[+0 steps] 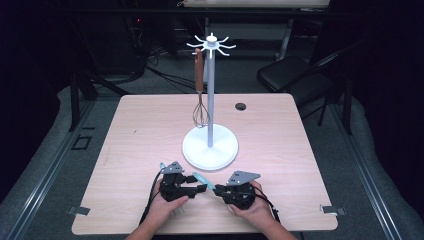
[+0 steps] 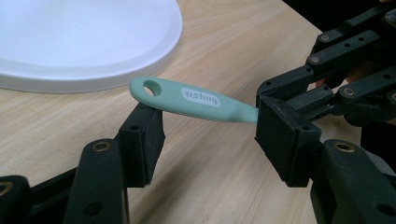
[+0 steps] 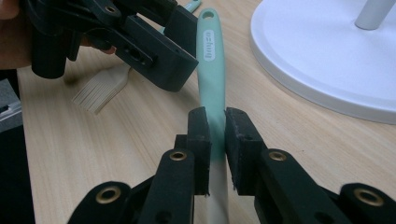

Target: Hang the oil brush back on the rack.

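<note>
A mint-green utensil handle (image 3: 208,60) with a hanging hole at its tip is pinched between the pads of my right gripper (image 3: 213,126), which is shut on it. The handle (image 2: 187,98) points toward my left gripper (image 2: 210,135), whose jaws stand wide open on either side of it; its tip lies over the left pad without being squeezed. In the high view the two grippers (image 1: 202,188) (image 1: 216,190) face each other near the table's front edge with the handle (image 1: 202,179) between them. The utensil's working end is hidden.
A white stand (image 1: 210,145) with a round base and hooked top stands mid-table; a brown-handled whisk (image 1: 200,100) hangs from it. A pale-bristled brush (image 3: 100,91) lies on the table under the left gripper. A cable hole (image 1: 241,106) sits near the far edge.
</note>
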`<state>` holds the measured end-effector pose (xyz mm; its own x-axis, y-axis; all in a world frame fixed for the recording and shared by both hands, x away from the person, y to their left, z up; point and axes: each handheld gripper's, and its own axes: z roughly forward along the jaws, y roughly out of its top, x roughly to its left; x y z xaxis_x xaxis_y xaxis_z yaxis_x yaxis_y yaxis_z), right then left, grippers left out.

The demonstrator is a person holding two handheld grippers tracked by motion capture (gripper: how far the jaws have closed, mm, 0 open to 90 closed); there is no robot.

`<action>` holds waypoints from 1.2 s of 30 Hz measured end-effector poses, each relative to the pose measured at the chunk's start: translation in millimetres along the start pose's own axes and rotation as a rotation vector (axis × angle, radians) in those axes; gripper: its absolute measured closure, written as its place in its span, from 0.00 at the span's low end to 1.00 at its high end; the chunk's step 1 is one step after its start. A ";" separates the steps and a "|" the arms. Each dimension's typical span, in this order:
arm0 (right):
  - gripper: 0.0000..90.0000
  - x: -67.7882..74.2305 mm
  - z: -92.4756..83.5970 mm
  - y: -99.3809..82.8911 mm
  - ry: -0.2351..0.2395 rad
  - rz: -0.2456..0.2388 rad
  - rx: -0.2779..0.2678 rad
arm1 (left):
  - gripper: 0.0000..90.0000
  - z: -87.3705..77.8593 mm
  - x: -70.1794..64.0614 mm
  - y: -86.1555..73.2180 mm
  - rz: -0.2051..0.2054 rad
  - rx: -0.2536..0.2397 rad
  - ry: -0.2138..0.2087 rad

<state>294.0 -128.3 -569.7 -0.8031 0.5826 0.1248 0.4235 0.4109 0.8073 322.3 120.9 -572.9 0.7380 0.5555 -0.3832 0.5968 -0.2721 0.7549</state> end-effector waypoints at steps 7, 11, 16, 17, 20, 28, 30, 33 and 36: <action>0.89 0.1 0.2 -0.1 0.020 0.014 -0.009 | 0.46 3.1 0.6 -1.0 -0.018 -0.015 -0.023; 0.89 0.1 0.0 0.1 0.026 0.005 -0.010 | 0.46 3.3 0.6 -1.2 -0.015 -0.021 -0.027; 0.89 -0.8 1.1 -0.7 0.035 0.022 -0.015 | 0.46 3.8 1.5 -1.7 -0.015 -0.018 -0.030; 0.88 -1.1 1.1 -0.8 0.035 0.025 -0.012 | 0.46 4.1 1.5 -2.0 -0.014 -0.019 -0.031; 0.84 -3.0 3.6 -2.6 0.046 0.037 0.022 | 0.47 4.0 1.2 -1.9 -0.012 -0.023 -0.031; 0.87 -1.1 9.1 -6.3 0.043 0.029 0.077 | 0.47 3.5 1.7 -1.8 -0.021 -0.025 -0.026; 0.89 -1.6 8.1 -5.7 0.033 0.025 0.088 | 0.47 3.6 1.3 -1.8 -0.017 -0.025 -0.024; 0.89 -1.5 7.9 -4.9 0.032 0.024 0.092 | 0.47 3.3 1.2 -1.7 -0.021 -0.030 -0.023; 0.89 0.3 8.2 -3.9 0.032 0.023 0.087 | 0.48 2.4 1.3 -1.4 -0.020 -0.033 -0.024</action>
<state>295.5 -123.9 -577.5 -0.8055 0.5701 0.1620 0.4752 0.4580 0.7512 323.2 120.1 -575.7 0.7334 0.5414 -0.4110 0.6013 -0.2348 0.7638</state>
